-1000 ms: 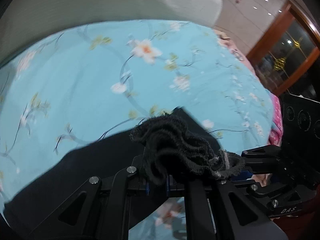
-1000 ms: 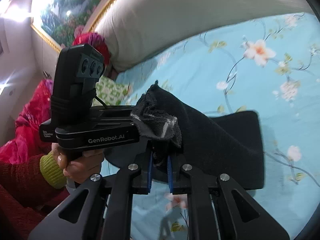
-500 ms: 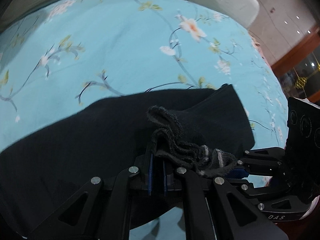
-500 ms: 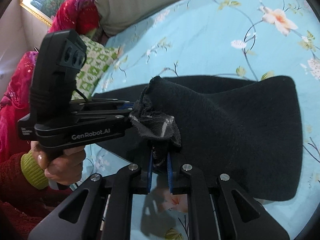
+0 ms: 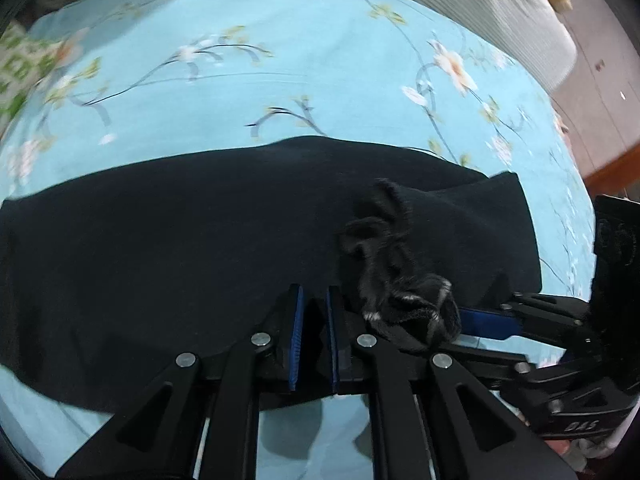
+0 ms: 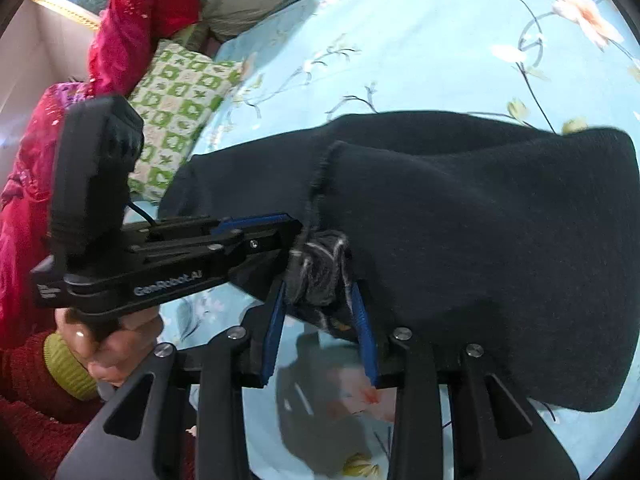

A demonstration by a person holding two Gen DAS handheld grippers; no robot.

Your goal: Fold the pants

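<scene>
The black pants [image 5: 180, 240] lie folded over across the light blue flowered bed sheet [image 5: 240, 80]; they also fill the right wrist view [image 6: 480, 240]. A bunched hem [image 5: 400, 300] with white threads lies at the near edge. My left gripper [image 5: 314, 300] has its jaws a little apart, with no cloth between the pads. It also shows in the right wrist view [image 6: 296, 228]. My right gripper [image 6: 320, 296] stands open with the bunched hem [image 6: 320, 272] loose between its pads. It also shows at the right of the left wrist view [image 5: 480, 322].
A green and white patterned pillow [image 6: 180, 104] and red bedding [image 6: 136, 32] lie at the left head of the bed. A long beige bolster [image 5: 500, 8] runs along the far edge. A hand in a red sleeve [image 6: 108, 344] holds the left gripper.
Both grippers lowered the held hem onto the pants and opened. The hem now lies loose on the cloth. The pants have spread flat on the sheet.
</scene>
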